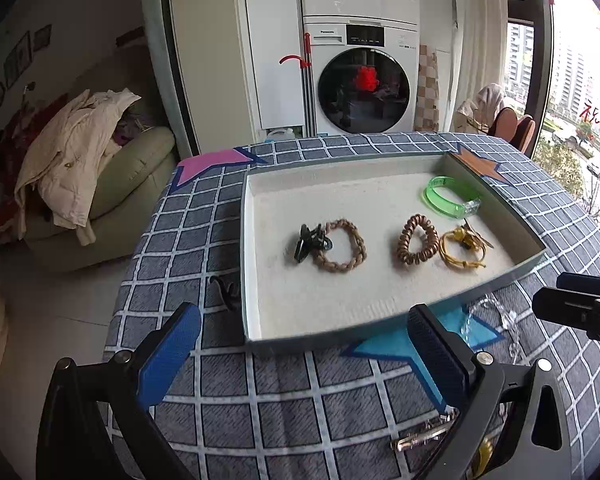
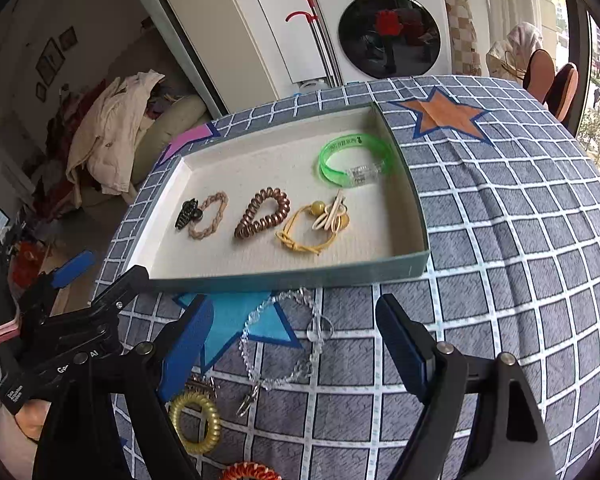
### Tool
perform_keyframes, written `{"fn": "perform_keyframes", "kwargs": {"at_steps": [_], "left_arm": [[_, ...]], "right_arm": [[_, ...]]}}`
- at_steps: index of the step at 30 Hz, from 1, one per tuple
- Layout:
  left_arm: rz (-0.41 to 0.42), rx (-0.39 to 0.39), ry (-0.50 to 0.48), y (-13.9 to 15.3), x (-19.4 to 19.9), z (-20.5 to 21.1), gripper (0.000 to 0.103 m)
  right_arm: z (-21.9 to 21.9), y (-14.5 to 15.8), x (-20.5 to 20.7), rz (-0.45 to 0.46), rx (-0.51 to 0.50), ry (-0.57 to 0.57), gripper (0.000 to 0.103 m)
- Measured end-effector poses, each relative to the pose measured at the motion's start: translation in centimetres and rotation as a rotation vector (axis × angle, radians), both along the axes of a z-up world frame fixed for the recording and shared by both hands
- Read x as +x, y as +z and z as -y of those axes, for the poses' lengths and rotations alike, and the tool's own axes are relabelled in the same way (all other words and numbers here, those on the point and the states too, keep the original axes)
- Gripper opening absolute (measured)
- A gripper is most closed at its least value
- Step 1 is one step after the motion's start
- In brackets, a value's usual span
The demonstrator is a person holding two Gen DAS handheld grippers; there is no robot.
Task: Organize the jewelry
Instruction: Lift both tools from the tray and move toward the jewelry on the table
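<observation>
Both grippers hover over the counter point(image 2: 500, 216), which wears a blue-grey checked cloth with coloured star patches. The left gripper point(image 1: 304, 344) stands wide open with nothing between its blue pads; the right gripper point(image 2: 296, 344) is spread wide too, gripping nothing.

Straight ahead sits the shallow teal cardboard tray with a pale lining point(image 2: 284, 274). Inside it: a black claw hair clip point(image 2: 186, 213) touching a tan braided bracelet point(image 2: 210, 216), a brown spiral hair tie point(image 2: 263, 213), a yellow cord bracelet with beads point(image 2: 300, 236) lying under a cream bow-shaped clip point(image 2: 332, 210), and a translucent green plastic bangle point(image 2: 354, 160) at the far right corner.

Outside the tray, on the counter by the blue star, lies a clear beaded bracelet point(image 2: 284, 340), framed by the right gripper's open fingers. A yellow spiral hair tie point(image 2: 196, 424) is half hidden behind the left-hand finger, with a metal clip above it hard to make out. An orange coiled tie point(image 2: 250, 472) is cut off at the bottom edge. In the left view, a small dark item point(image 1: 224, 290) beside the tray's left wall stays unclear.
</observation>
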State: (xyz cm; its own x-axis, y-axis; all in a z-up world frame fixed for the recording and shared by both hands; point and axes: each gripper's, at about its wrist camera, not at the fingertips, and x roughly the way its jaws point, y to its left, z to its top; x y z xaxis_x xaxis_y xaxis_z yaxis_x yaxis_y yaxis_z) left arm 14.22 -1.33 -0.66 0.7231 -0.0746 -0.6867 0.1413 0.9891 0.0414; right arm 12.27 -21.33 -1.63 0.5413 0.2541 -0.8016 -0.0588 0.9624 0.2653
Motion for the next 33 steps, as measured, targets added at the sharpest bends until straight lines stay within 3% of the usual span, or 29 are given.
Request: {"fn": "perform_keyframes", "kwargs": {"at_steps": [6, 11, 16, 27, 33], "left_arm": [[-0.037, 0.036, -0.089, -1.7, -2.6, -0.1, 0.103], [-0.035, 0.134, -0.183, -3.0, -4.5, 0.9, 0.103], [-0.050, 0.178, -0.260, -3.9, -5.4, 1.9, 0.103], [-0.093, 0.159, -0.266, -4.4, -4.1, 3.3, 0.103], [-0.097, 0.154, -0.289, -4.4, -3.9, 4.3, 0.103]], "right_arm": [[0.1, -1.6, -1.5, -0.053, -0.024, -0.013, 0.086], [0.0, -2.4, -2.2, -0.076, -0.042, -0.015, 0.086], [-0.5, -2.6, -2.4, -0.088, -0.061, -0.003, 0.086], [-1.1, -3.4, -1.0, -0.100, -0.153, -0.026, 0.085], [-1.8, -3.3, 0.5, -0.080, -0.213, 0.003, 0.070]]}}
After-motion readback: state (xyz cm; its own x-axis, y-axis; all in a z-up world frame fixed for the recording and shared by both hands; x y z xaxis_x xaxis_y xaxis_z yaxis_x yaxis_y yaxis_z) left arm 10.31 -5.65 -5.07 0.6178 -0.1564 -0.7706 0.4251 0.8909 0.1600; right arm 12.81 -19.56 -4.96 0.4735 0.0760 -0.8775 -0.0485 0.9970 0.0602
